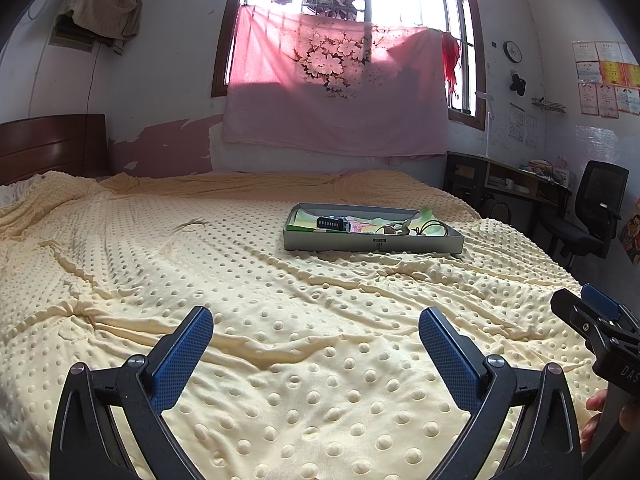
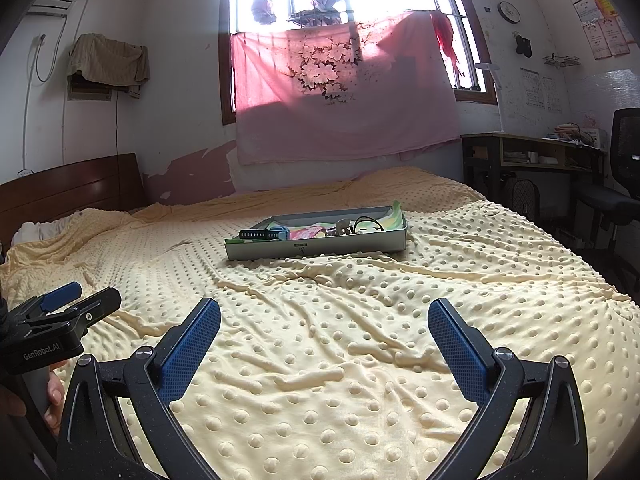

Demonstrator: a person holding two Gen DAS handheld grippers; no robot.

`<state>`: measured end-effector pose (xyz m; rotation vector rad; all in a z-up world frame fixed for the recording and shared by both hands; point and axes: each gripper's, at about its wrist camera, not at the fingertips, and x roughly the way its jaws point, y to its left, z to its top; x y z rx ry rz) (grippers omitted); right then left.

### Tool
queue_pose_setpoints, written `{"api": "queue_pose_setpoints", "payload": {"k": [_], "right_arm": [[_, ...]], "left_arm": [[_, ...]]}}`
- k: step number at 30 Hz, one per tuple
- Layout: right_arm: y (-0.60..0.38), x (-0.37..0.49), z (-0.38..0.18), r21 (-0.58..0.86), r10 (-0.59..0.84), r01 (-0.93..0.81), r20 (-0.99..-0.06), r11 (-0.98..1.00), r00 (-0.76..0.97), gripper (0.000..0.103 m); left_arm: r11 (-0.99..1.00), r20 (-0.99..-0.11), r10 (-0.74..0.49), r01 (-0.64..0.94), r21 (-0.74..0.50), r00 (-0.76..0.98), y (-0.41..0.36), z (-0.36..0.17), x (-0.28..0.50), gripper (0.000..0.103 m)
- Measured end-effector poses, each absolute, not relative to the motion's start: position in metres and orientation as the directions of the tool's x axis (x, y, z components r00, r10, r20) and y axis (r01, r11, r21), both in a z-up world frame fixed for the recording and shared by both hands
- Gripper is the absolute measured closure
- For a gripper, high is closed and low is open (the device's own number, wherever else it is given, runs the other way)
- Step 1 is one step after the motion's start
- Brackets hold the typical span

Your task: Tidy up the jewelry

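A shallow grey box (image 1: 372,242) (image 2: 316,249) lies on the yellow dotted blanket, well ahead of both grippers. Inside it I see a dark watch with a blue strap (image 1: 333,223) (image 2: 266,235), a metal trinket (image 1: 401,228) (image 2: 341,227) and a dark cord loop (image 1: 434,227) (image 2: 368,222) on a colourful liner. My left gripper (image 1: 316,326) hovers open over the near blanket, nothing between its blue pads. My right gripper (image 2: 324,320) is open too and holds nothing. Each gripper also shows at the edge of the other's view, the right gripper (image 1: 592,312) and the left gripper (image 2: 76,300).
The yellow blanket (image 1: 200,280) covers the whole bed, with a wooden headboard (image 1: 52,146) at the left. A desk (image 1: 508,184) and black office chair (image 1: 588,216) stand to the right of the bed. A pink cloth (image 1: 336,92) hangs below the window.
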<state>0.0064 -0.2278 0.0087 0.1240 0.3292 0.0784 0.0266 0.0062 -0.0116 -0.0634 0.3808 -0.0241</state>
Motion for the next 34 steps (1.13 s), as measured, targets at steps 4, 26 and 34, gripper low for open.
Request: {"api": "queue_pose_setpoints", "payload": {"k": [4,26,34], "right_arm": [[-0.2277,0.0064,0.0087,0.134,0.097,-0.057,-0.317,0.989,0.943,0.001],[-0.2272,0.0084,0.0088,0.131,0.102,-0.062,-0.323,0.989,0.941,0.001],[-0.2271,0.0107,0.0073,0.133,0.105,-0.064,-0.327,0.989,0.939,0.001]], "left_arm": [[0.998,-0.370,-0.037,0.013,-0.067,0.928,0.0064,-0.0115,0.0269,0.000],[0.999,-0.389,0.012,-0.032,-0.044,0.921,0.0042,-0.0177,0.0280,0.000],[0.998,-0.400,0.017,-0.041,-0.052,0.916,0.0035,-0.0181,0.0307,0.000]]}}
